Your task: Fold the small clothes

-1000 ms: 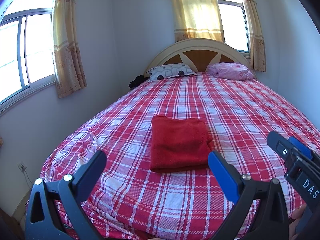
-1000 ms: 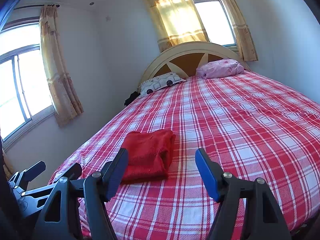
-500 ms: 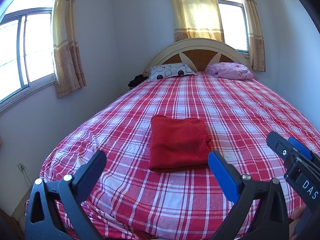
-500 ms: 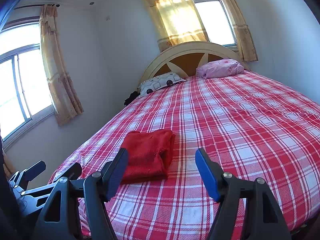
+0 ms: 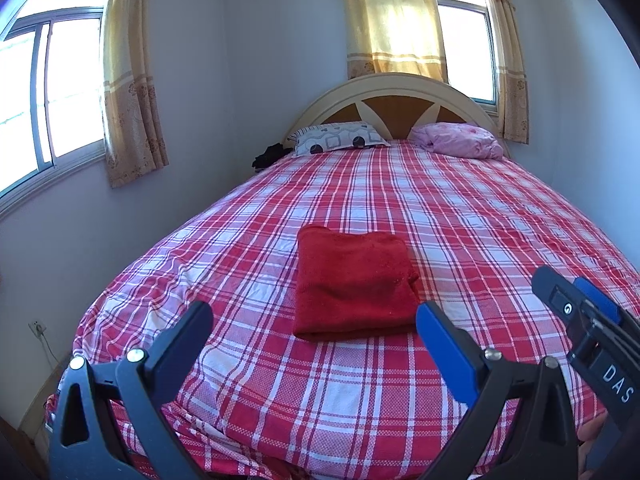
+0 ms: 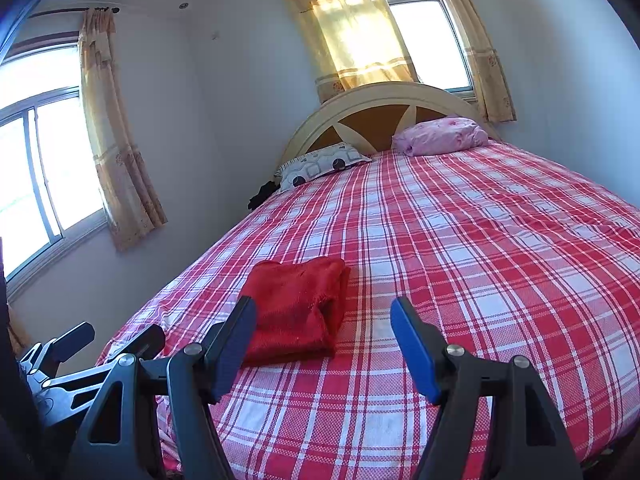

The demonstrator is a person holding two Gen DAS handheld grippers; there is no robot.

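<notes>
A red fleecy garment (image 5: 354, 286) lies folded into a neat rectangle on the red-and-white checked bed (image 5: 480, 216), near its foot. In the right wrist view the same garment (image 6: 298, 312) sits left of centre. My left gripper (image 5: 314, 320) hangs open just short of the garment's near edge, nothing between its fingers. My right gripper (image 6: 324, 316) is open too, held above the bed's foot, its left finger (image 6: 236, 344) overlapping the garment's near left corner in the picture. Each gripper shows at the edge of the other's view: the right one (image 5: 584, 312) and the left one (image 6: 108, 344).
A patterned pillow (image 5: 340, 143) and a pink bundle (image 5: 458, 140) lie by the headboard (image 5: 394, 92). A dark item (image 5: 270, 155) sits at the bed's far left corner. Walls with curtained windows close in left and behind. A wall socket (image 5: 39, 329) is low at left.
</notes>
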